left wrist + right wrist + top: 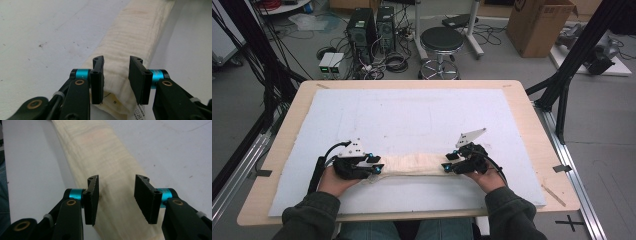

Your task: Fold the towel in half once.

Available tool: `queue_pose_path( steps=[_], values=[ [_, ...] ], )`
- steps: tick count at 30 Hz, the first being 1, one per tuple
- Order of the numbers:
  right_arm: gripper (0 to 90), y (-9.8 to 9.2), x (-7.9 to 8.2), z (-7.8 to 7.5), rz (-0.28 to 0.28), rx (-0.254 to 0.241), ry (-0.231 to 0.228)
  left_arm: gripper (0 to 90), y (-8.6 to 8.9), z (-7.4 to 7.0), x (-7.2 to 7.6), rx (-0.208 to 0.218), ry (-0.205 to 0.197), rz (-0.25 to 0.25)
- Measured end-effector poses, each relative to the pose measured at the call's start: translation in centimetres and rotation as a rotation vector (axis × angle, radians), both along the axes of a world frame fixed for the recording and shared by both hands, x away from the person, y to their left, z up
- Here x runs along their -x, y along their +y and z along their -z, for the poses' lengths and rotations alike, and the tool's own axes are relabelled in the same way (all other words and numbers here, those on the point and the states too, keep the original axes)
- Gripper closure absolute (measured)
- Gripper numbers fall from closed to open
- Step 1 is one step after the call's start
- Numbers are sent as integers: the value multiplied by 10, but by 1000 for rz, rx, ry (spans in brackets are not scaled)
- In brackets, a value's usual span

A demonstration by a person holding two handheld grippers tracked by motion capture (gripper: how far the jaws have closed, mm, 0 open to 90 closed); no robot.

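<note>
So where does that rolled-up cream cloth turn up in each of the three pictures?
High view: the rolled cream cloth lies across the table's near middle, between both claws.
Left gripper view: it runs from bottom centre to top right, its end between the jaws.
Right gripper view: it runs from top left down between the jaws.
Shared landmark: the white mat.

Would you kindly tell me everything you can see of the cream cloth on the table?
The cream cloth is folded or rolled into a long, narrow band of soft, finely ribbed fabric. It lies flat across the near part of the white mat. A small printed label shows at its left end. The left tool straddles that end, the right tool the other; whether the jaws press on it is unclear.
</note>
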State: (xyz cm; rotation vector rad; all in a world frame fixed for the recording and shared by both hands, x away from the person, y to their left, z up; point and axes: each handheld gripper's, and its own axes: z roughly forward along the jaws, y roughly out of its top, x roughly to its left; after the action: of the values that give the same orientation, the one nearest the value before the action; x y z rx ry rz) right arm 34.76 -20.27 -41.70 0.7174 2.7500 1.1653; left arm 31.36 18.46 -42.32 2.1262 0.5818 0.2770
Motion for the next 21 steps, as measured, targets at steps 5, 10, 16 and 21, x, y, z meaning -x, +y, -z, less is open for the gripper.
queue_pose_path(
  steps=[5, 10, 16, 21],
  values=[
    [523, -7, 1, 6, 16, 13, 9, 637, -2, 4, 0, -34, 19, 0],
    [508, -12, 3, 10, 19, 22, 9, 629, -3, 6, -1, -52, 28, -5],
    [501, -16, 6, 15, 19, 21, 1, 617, -2, 8, -1, -67, 41, -10],
    [492, -16, 7, 15, 16, 25, -11, 600, -3, 7, 0, -77, 53, -23]
  ],
)
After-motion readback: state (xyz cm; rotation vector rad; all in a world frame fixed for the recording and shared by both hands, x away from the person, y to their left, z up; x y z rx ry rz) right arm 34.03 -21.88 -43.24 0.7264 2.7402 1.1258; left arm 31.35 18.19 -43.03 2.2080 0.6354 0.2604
